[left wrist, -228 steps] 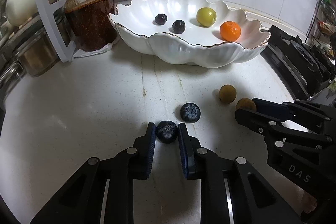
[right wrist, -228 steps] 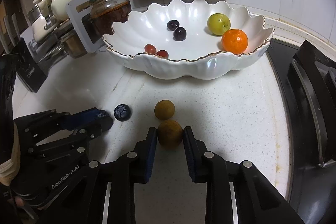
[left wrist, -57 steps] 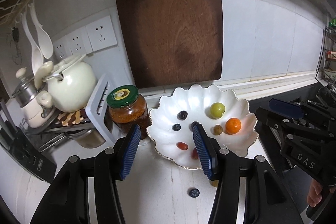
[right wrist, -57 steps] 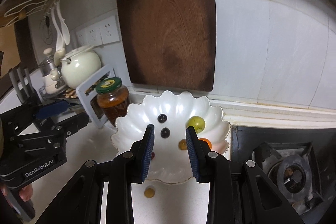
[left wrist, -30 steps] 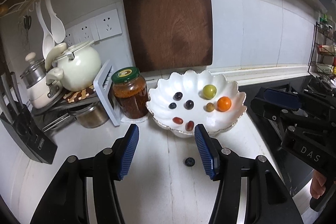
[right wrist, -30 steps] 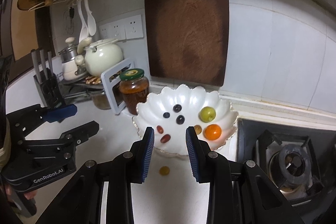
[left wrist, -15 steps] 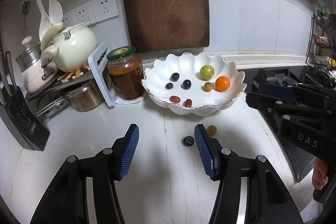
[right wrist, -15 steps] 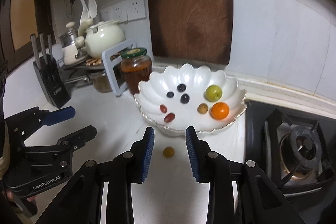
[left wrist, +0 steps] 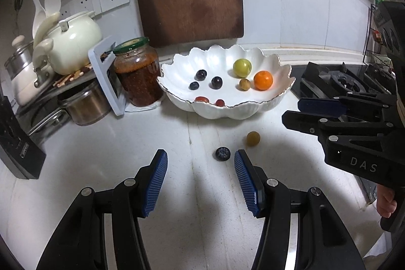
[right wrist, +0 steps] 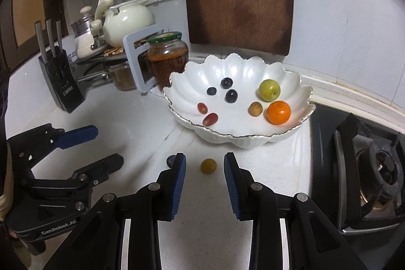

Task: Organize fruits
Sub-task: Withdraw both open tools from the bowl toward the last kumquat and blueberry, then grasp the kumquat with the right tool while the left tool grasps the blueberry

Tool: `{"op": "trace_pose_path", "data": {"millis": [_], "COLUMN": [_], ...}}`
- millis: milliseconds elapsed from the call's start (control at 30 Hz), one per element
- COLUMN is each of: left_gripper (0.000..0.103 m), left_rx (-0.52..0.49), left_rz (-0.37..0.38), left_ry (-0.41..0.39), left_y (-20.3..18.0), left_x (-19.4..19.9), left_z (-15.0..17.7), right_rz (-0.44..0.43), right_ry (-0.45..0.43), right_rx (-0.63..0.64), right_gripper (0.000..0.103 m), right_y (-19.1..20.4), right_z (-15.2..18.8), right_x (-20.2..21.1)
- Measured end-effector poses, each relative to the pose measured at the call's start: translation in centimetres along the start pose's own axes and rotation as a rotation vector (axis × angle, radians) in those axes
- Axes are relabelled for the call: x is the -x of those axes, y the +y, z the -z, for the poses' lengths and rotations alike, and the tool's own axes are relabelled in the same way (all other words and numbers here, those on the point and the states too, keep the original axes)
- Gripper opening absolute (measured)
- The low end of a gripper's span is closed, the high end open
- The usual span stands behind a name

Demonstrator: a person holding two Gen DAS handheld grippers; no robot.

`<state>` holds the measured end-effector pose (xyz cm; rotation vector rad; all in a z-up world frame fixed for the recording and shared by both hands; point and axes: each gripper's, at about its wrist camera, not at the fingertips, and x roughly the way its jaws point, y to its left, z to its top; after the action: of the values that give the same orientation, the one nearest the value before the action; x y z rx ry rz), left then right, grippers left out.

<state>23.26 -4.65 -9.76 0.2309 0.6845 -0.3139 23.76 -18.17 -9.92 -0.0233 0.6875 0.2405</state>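
White counter [left wrist: 101,168], round blueberry [left wrist: 223,153] without long axis

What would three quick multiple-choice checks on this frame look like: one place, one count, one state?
1. Where is the loose blueberry?
A. in the white bowl
B. on the counter in front of the bowl
C. on the stove

2. How many fruits lie on the counter outside the bowl?
A. two
B. four
C. none

3. How does the right gripper stand?
A. shut on the orange
B. open, nothing between its pads
C. shut on the jar

Key: 1 B, it sits on the counter just ahead of the left gripper. 2 A, only the blueberry and the yellow-brown fruit. 3 B, the fruit lies beyond its open fingertips.
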Motion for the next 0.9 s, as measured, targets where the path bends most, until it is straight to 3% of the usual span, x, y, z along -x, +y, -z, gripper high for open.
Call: {"op": "trace_pose_path", "data": {"millis": [900], "left_gripper": [0.047], "left_rx": [-0.081], "left_rz": [0.140], "left_ry": [0.118], "left_y": [-0.5], "left_x": [-8.2], "left_z": [0.6], "right_rz": [-0.017], "right_ry": [0.131], "right_rx": [-0.037], "right_gripper": [0.033], "right_y": [-1.3], "right_z": [0.9], "right_x": [-7.5]}}
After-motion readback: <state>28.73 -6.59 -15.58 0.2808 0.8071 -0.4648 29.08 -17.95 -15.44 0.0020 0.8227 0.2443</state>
